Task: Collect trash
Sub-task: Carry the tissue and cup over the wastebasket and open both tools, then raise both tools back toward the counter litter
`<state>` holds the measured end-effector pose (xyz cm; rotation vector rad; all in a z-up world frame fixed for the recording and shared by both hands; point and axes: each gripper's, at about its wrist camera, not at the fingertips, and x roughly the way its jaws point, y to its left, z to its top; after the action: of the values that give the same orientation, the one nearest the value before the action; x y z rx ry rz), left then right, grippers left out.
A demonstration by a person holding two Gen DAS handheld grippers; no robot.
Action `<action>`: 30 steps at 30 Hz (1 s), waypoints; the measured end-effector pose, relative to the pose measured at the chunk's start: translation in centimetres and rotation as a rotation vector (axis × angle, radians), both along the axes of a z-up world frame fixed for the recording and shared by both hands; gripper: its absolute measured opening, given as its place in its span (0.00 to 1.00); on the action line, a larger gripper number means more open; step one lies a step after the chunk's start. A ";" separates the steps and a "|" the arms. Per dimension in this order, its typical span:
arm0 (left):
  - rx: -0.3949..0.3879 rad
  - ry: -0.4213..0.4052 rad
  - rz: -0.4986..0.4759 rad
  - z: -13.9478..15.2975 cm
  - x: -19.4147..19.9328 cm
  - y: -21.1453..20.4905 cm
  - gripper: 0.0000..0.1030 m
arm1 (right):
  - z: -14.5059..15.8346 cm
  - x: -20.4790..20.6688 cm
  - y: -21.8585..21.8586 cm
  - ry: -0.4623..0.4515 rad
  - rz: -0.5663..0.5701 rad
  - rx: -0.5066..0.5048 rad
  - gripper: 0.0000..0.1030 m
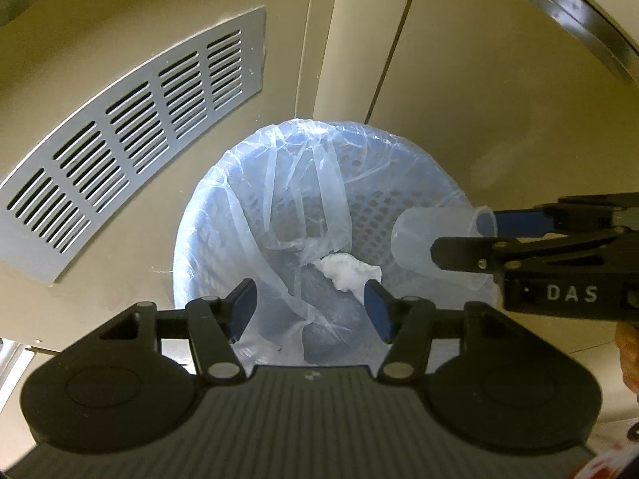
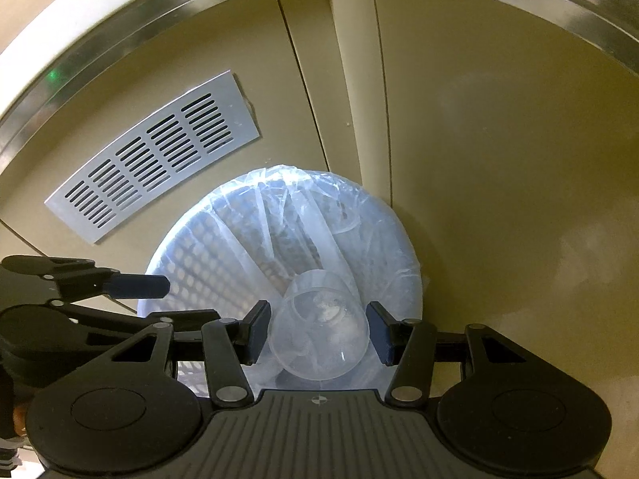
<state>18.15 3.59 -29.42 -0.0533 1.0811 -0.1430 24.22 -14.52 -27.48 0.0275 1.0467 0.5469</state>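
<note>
A round perforated trash bin (image 1: 403,203) lined with a clear plastic bag stands on the floor against a beige cabinet. A crumpled white tissue (image 1: 346,270) lies inside it. My left gripper (image 1: 309,309) is open and empty just above the bin. My right gripper (image 2: 317,329) holds a clear plastic cup (image 2: 319,335) between its fingers, over the bin's near right side (image 2: 399,279). In the left wrist view the cup (image 1: 427,239) lies sideways in the right gripper (image 1: 463,235), its mouth toward the fingers.
A grey slotted vent plate (image 1: 131,143) is fixed to the cabinet left of the bin. A metal counter edge (image 2: 120,36) runs above. Beige floor (image 2: 519,219) lies to the right of the bin.
</note>
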 end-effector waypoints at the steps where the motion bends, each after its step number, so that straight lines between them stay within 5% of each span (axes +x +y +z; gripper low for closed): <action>1: -0.002 0.000 0.003 0.1 -0.1 0.1 0.54 | -0.1 0.0 0.1 -0.002 -0.002 -0.002 0.51; 15: 0.002 0.001 0.047 1.1 -1.6 0.8 0.54 | 0.3 0.0 0.3 0.029 0.014 0.041 0.59; 30: -0.010 -0.010 0.116 5.7 -5.0 0.5 0.54 | 4.5 -2.9 -1.8 0.034 0.040 0.049 0.64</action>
<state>13.17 4.06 -23.75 -0.1235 1.0650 -0.0441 21.33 -16.29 -22.95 0.0588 1.0684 0.6099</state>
